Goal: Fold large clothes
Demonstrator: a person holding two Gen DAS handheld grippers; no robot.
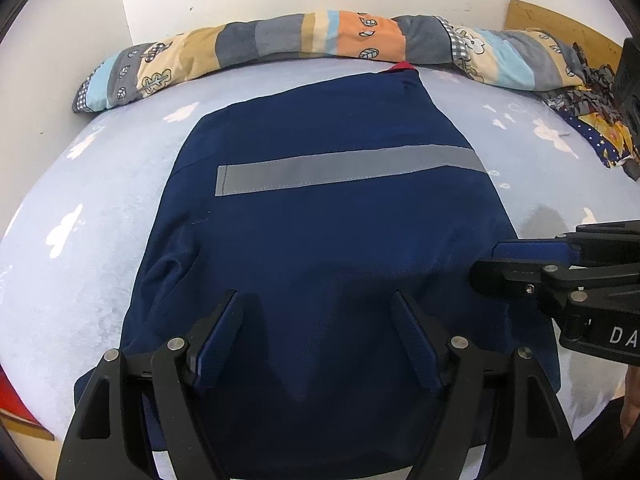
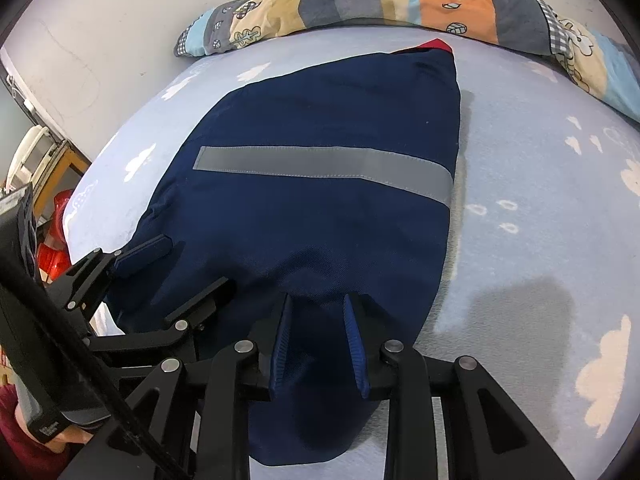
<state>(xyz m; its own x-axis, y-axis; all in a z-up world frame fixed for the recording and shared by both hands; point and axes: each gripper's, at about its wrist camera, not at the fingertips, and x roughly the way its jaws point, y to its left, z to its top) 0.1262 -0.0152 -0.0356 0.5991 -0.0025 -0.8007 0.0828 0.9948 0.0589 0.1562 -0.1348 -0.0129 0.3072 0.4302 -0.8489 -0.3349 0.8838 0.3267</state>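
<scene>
Hiding the garment (image 1: 320,232) hem: left tongs (image 1: 318,298).

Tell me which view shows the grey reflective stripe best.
The left wrist view: the grey reflective stripe lies centred, crossing the navy garment. The right wrist view shows it whole too, but more slanted.

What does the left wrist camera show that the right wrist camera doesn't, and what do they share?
Only the left wrist view shows a wooden headboard and a dark patterned cloth heaped at the bed's far right.

Only the right wrist view shows a red plastic object and a wooden frame off the bed's left edge.

Both show the navy garment with its grey reflective stripe, the cloud-print sheet, the rolled patchwork quilt, and both grippers: left gripper with jaws wide, right gripper narrower.
</scene>
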